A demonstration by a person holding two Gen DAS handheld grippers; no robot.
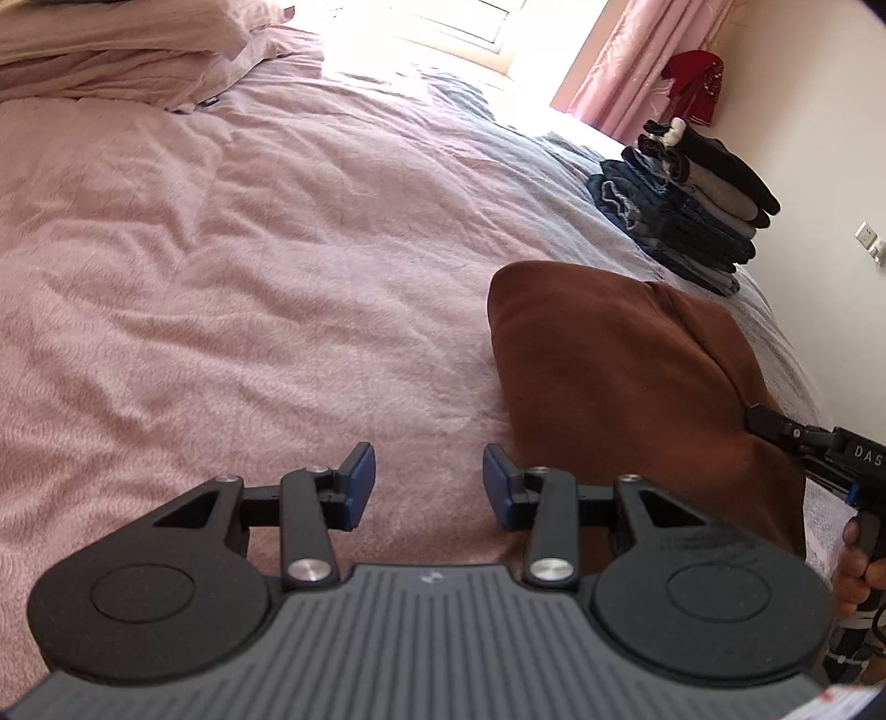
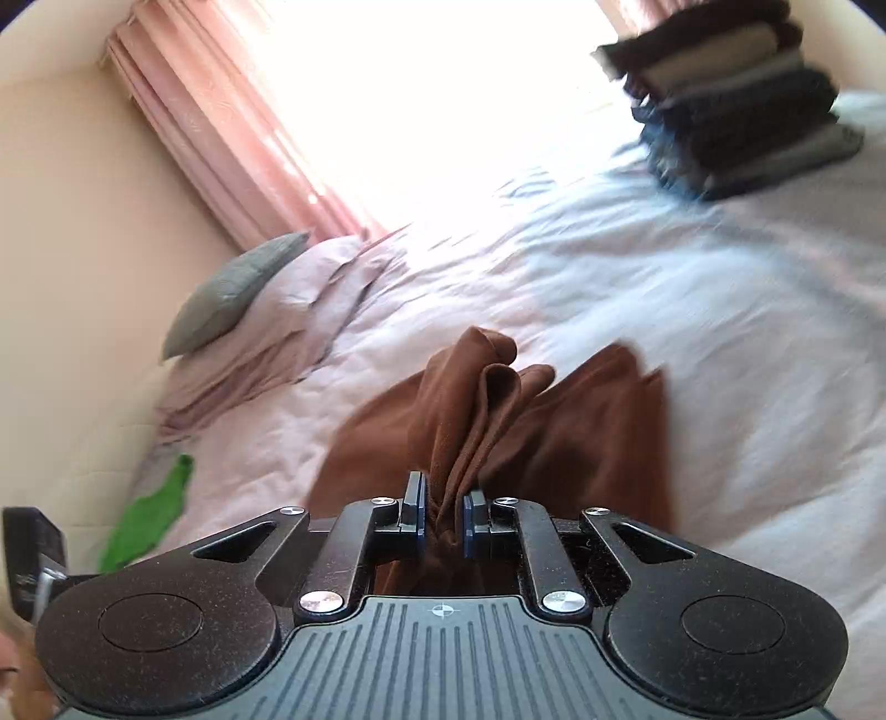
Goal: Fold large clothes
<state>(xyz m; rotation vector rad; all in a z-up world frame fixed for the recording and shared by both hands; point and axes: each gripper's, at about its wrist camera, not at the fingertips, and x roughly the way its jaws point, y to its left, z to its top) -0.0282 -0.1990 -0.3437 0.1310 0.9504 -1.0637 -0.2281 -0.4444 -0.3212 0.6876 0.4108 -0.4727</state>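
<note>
Right claw (image 2: 444, 515) grips bunched brown suede-like garment (image 2: 487, 421); I lift it clear, left claw (image 1: 429, 484) open, ready.

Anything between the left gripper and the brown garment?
Nothing: only bare pink bedspread separates the left gripper from the brown garment, per the left wrist view.

A broad stretch of pink bedspread (image 1: 232, 266) lies bare ahead and to the left of the left hand-held gripper (image 1: 429, 482), whose jaws stand apart over it with nothing between. To its right the brown garment (image 1: 620, 376) rises as a hump. Farther right a stack of folded clothes (image 1: 698, 205) blocks the bed edge, and pillows (image 1: 111, 50) line the far left.
</note>
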